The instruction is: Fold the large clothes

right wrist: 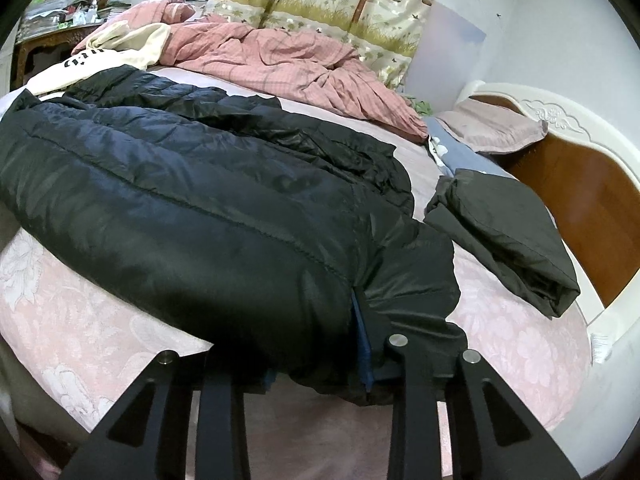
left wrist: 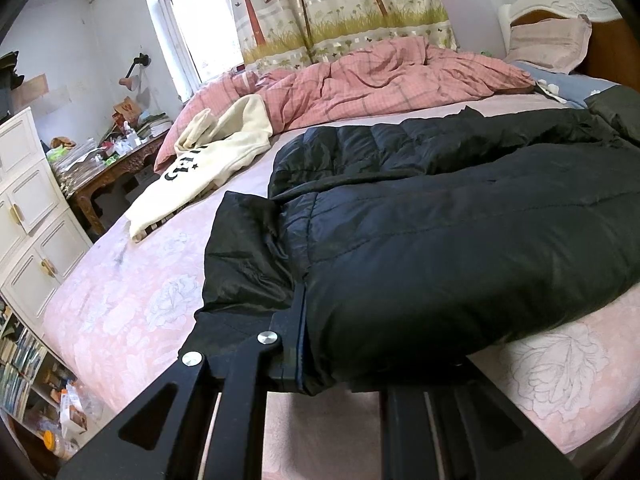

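A large black quilted jacket (left wrist: pixel 460 220) lies across the pink flowered bed sheet (left wrist: pixel 132 300), its near hem lifted off the bed. My left gripper (left wrist: pixel 320 352) is shut on the hem at the jacket's left end, where a sleeve (left wrist: pixel 244 248) hangs; one finger is hidden under the fabric. In the right wrist view the same jacket (right wrist: pixel 180 208) fills the middle. My right gripper (right wrist: pixel 316 360) is shut on a thick bunch of the hem at the right end, and a blue pad (right wrist: pixel 362 344) shows against the fabric.
A cream sweatshirt (left wrist: pixel 200 168) with black lettering lies at the far left of the bed, beside a rumpled pink duvet (left wrist: pixel 380 76). A folded dark garment (right wrist: pixel 504 236) sits near the headboard (right wrist: pixel 580 200). A white cabinet (left wrist: pixel 28 200) and a cluttered desk (left wrist: pixel 108 164) stand left of the bed.
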{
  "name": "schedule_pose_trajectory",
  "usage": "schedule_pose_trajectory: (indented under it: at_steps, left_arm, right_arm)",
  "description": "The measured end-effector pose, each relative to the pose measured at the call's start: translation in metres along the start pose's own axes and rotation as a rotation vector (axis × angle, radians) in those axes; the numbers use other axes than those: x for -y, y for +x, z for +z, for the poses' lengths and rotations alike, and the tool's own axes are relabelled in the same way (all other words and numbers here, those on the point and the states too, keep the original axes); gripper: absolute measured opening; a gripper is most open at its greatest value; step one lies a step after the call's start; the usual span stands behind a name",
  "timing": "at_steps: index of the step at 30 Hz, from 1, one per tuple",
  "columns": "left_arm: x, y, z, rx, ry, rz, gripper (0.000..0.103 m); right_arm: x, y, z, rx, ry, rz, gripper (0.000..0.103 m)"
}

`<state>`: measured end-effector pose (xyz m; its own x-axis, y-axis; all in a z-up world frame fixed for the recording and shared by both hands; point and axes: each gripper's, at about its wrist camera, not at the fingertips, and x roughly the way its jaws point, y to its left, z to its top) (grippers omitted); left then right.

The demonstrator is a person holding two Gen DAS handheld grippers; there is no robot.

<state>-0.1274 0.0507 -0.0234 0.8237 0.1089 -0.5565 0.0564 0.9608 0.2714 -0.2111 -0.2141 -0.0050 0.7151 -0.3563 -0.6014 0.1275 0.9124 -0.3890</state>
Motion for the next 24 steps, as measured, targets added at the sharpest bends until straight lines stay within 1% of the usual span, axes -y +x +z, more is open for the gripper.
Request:
schedule_pose_trajectory:
  at_steps: [1,2,4,5,6,7,9,11,13,15,17,19,20,21,22,23,24]
  left_arm:
    - [-0.001,-0.002,0.0,0.007,-0.003,-0.003,0.013]
    - [-0.002,-0.005,0.001,0.016,-0.007,-0.001,0.013]
    - [-0.005,-0.02,0.003,0.041,-0.027,0.012,0.013]
    - [-0.009,-0.03,0.005,0.059,-0.047,0.008,0.013]
    - [-0.013,-0.038,0.007,0.065,-0.06,0.006,0.013]
    - [-0.018,-0.048,0.009,0.069,-0.074,0.003,0.013]
    - [-0.026,-0.062,0.01,0.051,-0.087,-0.01,0.013]
    - [-0.03,-0.067,0.013,0.009,-0.082,-0.026,0.013]
    - [-0.03,-0.069,0.018,-0.013,-0.071,-0.04,0.013]
    - [-0.033,-0.071,0.032,0.007,-0.063,-0.06,0.013]
    - [-0.039,-0.072,0.048,0.039,-0.098,-0.072,0.015]
    - [-0.042,-0.061,0.069,0.029,-0.148,-0.095,0.015]
    - [-0.041,-0.054,0.081,0.028,-0.154,-0.097,0.016]
    - [-0.038,-0.047,0.093,0.039,-0.141,-0.086,0.016]
    - [-0.032,-0.037,0.107,0.053,-0.105,-0.047,0.016]
    - [-0.026,-0.027,0.119,0.064,-0.067,-0.011,0.017]
    - [-0.021,-0.017,0.128,0.067,-0.038,0.006,0.017]
  right_arm:
    - [0.0,-0.002,0.0,0.007,-0.001,0.0,0.028]
    - [0.0,-0.005,0.001,0.022,-0.002,-0.001,0.022]
    - [-0.003,-0.019,0.002,0.068,-0.012,-0.042,0.021]
    - [-0.005,-0.033,0.001,0.105,-0.02,-0.069,0.021]
    - [-0.006,-0.044,0.0,0.125,-0.02,-0.069,0.021]
    - [-0.004,-0.051,-0.001,0.132,-0.015,-0.057,0.021]
    - [0.003,-0.068,-0.005,0.11,0.005,0.007,0.021]
    - [0.009,-0.078,-0.006,0.085,0.024,0.067,0.021]
    - [0.015,-0.085,-0.003,0.081,0.032,0.1,0.021]
    - [0.021,-0.09,0.007,0.091,0.033,0.103,0.022]
    - [0.029,-0.087,0.03,0.101,0.018,0.111,0.022]
    - [0.036,-0.081,0.049,0.107,0.013,0.099,0.024]
    - [0.042,-0.075,0.067,0.121,0.02,0.075,0.026]
    - [0.046,-0.073,0.079,0.142,0.028,0.043,0.027]
    - [0.047,-0.072,0.091,0.174,0.032,-0.002,0.028]
    - [0.046,-0.068,0.103,0.207,0.026,-0.04,0.032]
    - [0.045,-0.063,0.111,0.223,0.018,-0.063,0.038]
